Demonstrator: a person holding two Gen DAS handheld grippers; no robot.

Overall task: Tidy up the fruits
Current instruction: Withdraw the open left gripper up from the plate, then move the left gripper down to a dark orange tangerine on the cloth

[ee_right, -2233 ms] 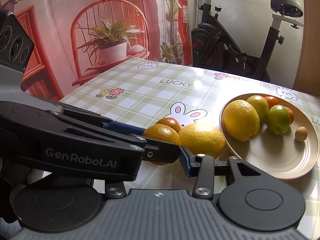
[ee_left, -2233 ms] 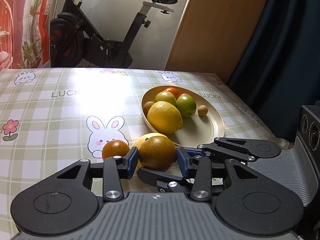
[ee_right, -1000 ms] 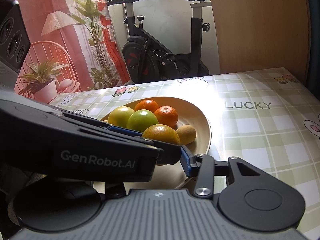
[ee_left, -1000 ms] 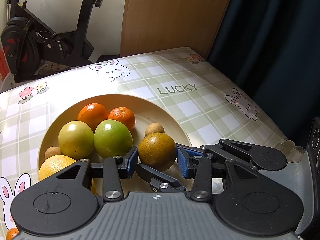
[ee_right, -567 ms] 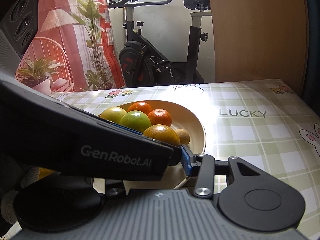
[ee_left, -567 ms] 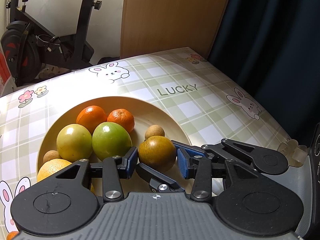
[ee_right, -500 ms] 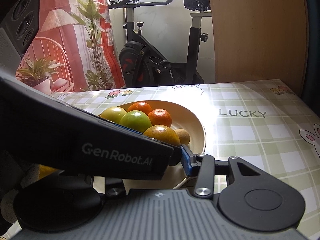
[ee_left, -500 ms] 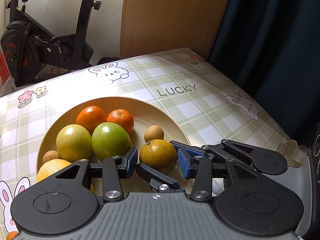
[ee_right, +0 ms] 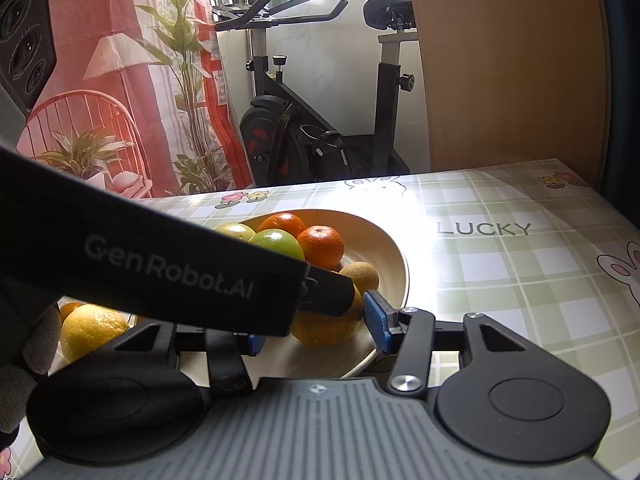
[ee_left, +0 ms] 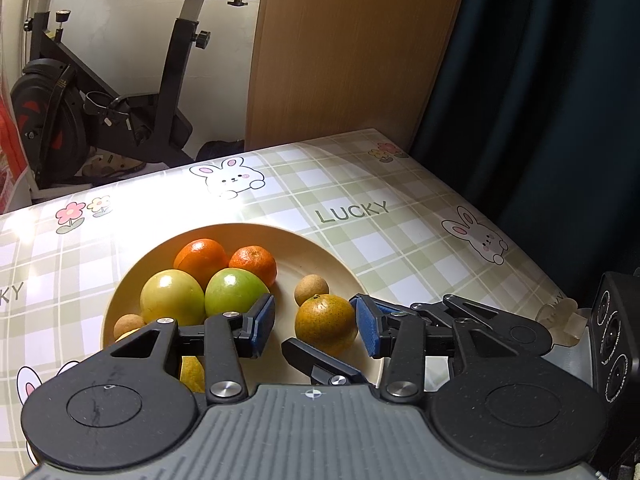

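Note:
A greenish-orange citrus (ee_left: 326, 322) rests on the near right of the beige plate (ee_left: 308, 240), beside a small brown longan (ee_left: 311, 289). My left gripper (ee_left: 314, 325) straddles it, open, with a clear gap at the left pad and the right pad close. In the right wrist view the same citrus (ee_right: 328, 330) lies between the pads of my right gripper (ee_right: 316, 330), whose jaws are opening; its left pad stands clear of the fruit. The left gripper's black body crosses that view and hides the citrus's top.
The plate also holds two oranges (ee_left: 200, 258), a yellow apple (ee_left: 172, 298), a green apple (ee_left: 236, 292) and a lemon (ee_right: 92, 330) at the near left. The table edge (ee_left: 532, 280) runs along the right by a dark curtain. An exercise bike (ee_left: 100, 112) stands behind.
Both grippers carried the citrus from the tablecloth over to the plate. Their pads have since parted, and the fruit now sits on the plate. The left view has lifted slightly.

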